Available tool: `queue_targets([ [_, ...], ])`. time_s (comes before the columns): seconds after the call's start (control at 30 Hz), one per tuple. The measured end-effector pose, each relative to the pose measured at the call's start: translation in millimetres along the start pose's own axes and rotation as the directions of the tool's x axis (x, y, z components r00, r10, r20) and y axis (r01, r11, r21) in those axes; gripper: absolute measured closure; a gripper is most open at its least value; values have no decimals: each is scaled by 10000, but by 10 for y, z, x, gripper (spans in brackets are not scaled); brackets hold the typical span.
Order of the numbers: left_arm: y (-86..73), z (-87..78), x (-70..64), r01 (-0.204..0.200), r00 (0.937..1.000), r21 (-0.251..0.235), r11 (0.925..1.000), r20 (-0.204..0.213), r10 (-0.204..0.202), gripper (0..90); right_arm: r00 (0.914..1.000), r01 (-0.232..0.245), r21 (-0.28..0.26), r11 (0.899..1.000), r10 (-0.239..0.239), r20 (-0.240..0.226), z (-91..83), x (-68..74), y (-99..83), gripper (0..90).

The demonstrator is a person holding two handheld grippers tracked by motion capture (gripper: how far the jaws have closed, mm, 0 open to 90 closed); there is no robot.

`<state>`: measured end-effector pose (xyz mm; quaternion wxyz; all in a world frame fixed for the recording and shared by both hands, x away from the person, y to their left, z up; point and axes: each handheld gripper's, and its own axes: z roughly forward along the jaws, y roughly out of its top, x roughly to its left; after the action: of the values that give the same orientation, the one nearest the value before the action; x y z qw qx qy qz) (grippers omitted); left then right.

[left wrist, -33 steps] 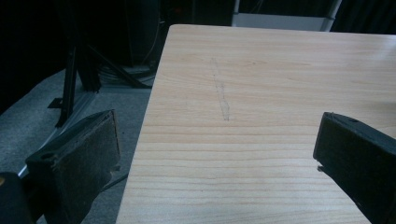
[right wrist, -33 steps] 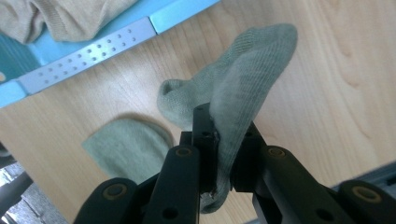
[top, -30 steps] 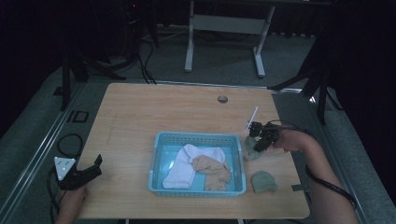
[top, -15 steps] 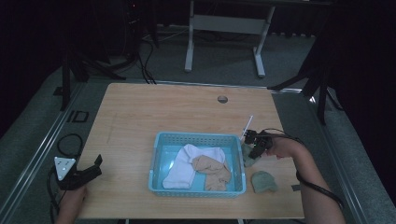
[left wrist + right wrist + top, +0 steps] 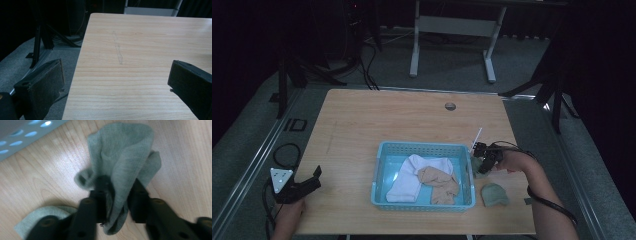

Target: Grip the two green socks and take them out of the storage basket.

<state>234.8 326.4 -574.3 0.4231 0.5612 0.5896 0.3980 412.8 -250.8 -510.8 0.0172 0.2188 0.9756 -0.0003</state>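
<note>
My right gripper [image 5: 478, 161] hovers just off the right wall of the blue basket [image 5: 423, 147], shut on a grey-green sock [image 5: 474, 169]. In the right gripper view the sock [image 5: 122, 162] bunches up between the jaws of my right gripper [image 5: 118, 183] above the wood. A second grey-green sock [image 5: 494, 194] lies flat on the table nearer the front edge, and its corner [image 5: 37, 220] shows under the jaws. Inside the basket lie a white sock [image 5: 409, 179] and a tan sock [image 5: 439, 182]. My left gripper [image 5: 307, 186] rests at the front left, open and holding nothing [image 5: 116, 82].
The wooden table [image 5: 362, 120] has a round cable hole [image 5: 450, 106] near its far edge. A faint scratch [image 5: 117, 50] runs across the wood ahead of the left jaws. Beyond the table are dark floor, cables and a white stand [image 5: 452, 25].
My right gripper has shifted slightly toward the person and closer to the basket's right wall. The left gripper has stayed put.
</note>
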Motion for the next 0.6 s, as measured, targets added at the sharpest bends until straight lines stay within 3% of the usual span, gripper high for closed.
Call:
queue_targets([
  [0.27, 0, 0, 1, 2, 10000, 0, 10000, 6, -2, 7, 9984, -199, 81, 9998, 194, 524, -116, -28, -35, 547],
  [0.6, 1, 2, 2, 28, 10000, 30, 10000, 72, -28, 7, 9898, -1047, -579, 9928, 1096, 904, -224, -67, -217, 475],
])
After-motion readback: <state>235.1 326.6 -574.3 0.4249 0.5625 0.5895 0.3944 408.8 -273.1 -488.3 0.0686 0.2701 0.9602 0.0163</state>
